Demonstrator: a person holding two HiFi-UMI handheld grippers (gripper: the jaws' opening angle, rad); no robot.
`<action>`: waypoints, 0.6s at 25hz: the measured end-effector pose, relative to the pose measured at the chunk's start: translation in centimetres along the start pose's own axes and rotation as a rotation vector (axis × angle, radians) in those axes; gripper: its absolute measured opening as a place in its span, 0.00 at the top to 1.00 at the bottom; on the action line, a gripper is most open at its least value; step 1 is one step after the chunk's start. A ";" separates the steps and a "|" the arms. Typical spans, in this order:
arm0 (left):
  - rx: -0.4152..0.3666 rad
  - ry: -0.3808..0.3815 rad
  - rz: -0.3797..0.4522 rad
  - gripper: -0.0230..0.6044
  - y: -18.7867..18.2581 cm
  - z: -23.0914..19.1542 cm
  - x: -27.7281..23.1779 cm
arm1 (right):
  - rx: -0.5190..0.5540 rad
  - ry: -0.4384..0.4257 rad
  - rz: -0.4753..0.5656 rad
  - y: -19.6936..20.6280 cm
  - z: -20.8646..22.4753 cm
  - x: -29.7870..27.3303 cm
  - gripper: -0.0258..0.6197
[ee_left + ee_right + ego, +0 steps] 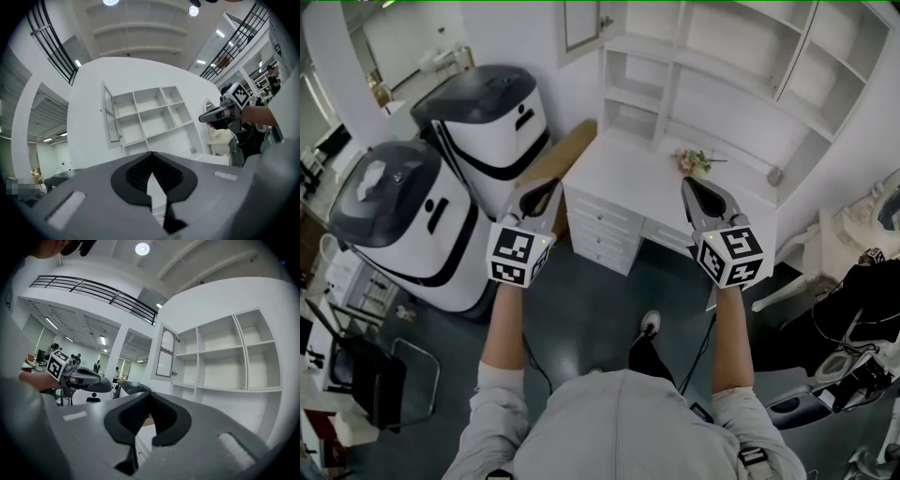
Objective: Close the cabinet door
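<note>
The cabinet door (581, 23) is a narrow glass-panelled leaf. It stands swung open at the left end of the white shelf unit (741, 56) above the desk (628, 173). The left gripper view shows the door (109, 115) edge-on, and the right gripper view shows the door (165, 352) with its small knob. My left gripper (546, 190) is shut and empty, held level before the desk's left corner, well short of the door. My right gripper (689, 185) is shut too, nothing in it, over the desk's front edge. Each gripper appears in the other's view: the right gripper (206, 117) and the left gripper (105, 386).
Two big white-and-black machines (487, 122) (403, 216) stand left of the desk. Drawers (600, 234) fill the desk's front. A small flower bunch (694, 161) lies on the desktop. A white chair (797, 272) is at the right, a dark folding chair (366, 366) at lower left.
</note>
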State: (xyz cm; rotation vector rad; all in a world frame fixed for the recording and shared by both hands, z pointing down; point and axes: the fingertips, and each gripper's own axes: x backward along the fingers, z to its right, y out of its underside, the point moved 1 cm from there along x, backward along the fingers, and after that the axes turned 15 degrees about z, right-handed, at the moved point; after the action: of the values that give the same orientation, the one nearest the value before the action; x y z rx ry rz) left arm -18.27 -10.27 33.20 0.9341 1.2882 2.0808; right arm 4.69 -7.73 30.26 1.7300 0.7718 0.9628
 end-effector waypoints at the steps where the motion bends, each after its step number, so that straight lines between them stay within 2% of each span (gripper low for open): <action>1: -0.002 -0.001 -0.001 0.94 0.2 -0.1 -0.4 | -0.002 0.000 0.003 0.2 0.3 -0.4 0.96; 7: -0.011 -0.016 -0.003 0.94 1.6 -1.6 -4.7 | -0.029 -0.014 0.040 1.1 3.8 -3.5 0.96; 15: -0.027 -0.049 -0.014 0.93 3.6 -3.4 -13.4 | -0.041 -0.049 0.064 2.7 11.7 -9.2 0.96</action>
State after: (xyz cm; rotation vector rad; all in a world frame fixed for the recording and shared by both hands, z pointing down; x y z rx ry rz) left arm -12.73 -23.37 31.61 0.9552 1.2351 2.0469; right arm 10.65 -21.48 27.96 1.7448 0.6641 0.9688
